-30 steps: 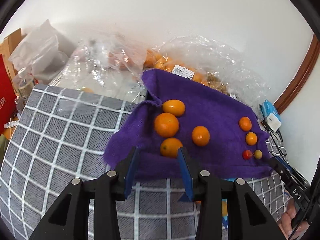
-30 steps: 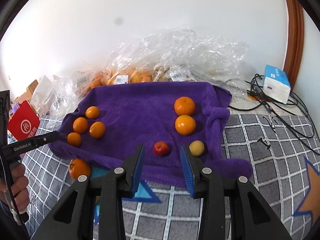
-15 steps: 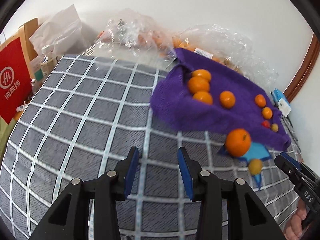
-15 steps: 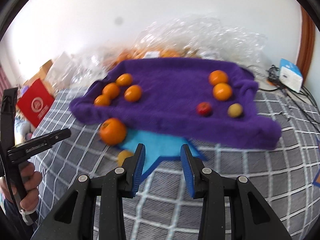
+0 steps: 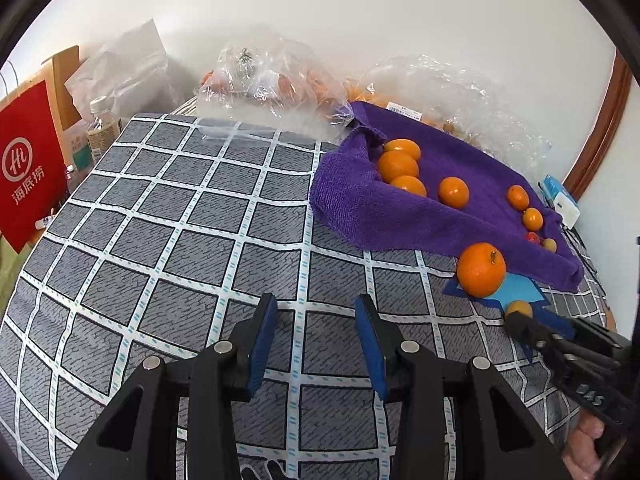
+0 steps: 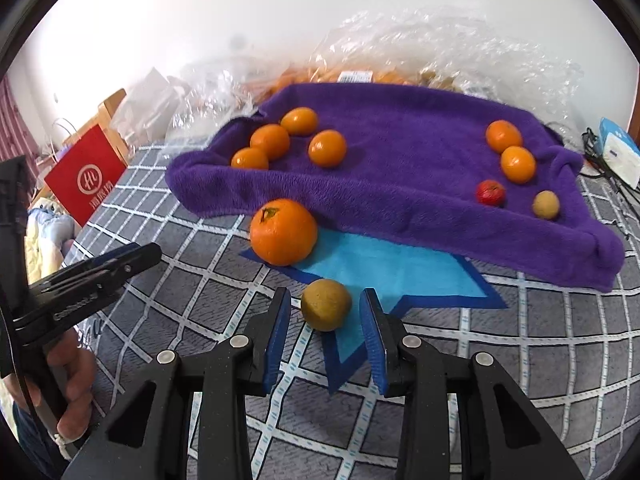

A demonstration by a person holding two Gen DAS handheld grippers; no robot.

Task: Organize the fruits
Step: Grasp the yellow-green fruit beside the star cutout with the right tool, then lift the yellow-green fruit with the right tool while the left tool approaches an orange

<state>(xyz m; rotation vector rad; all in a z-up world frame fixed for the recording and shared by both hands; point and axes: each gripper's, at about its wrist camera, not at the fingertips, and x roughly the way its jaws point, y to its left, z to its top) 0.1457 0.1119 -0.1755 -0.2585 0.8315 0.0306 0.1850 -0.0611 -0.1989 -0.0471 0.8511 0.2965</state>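
Pointing down at the checked grey cloth (image 6: 540, 344), the right tongs (image 6: 324, 320) have just been closing, and a small round yellow-brown fruit (image 6: 326, 310) with a dull, matte skin sits between their blue ribbed pads (image 6: 276, 336); a sliver of gap shows on either side, so the pads do not yet press it. The fruit rests on the tip of a flat blue star-shaped patch (image 6: 384, 268) printed on the cloth. Just beyond the tongs and slightly left sits a large glossy orange (image 6: 283, 232) with a green stem scar, touching the edge of a fluffy purple towel (image 6: 400, 184). Further ahead on the towel lie four small smooth oranges (image 6: 272, 141) to the left, and two more oranges (image 6: 517, 164), a red fruit (image 6: 490, 192) and another yellow one (image 6: 545, 205) to the right. The left tongs (image 5: 316, 340) stand apart over bare cloth with nothing between them. Crinkled clear plastic bags (image 5: 272, 80) lie far ahead.
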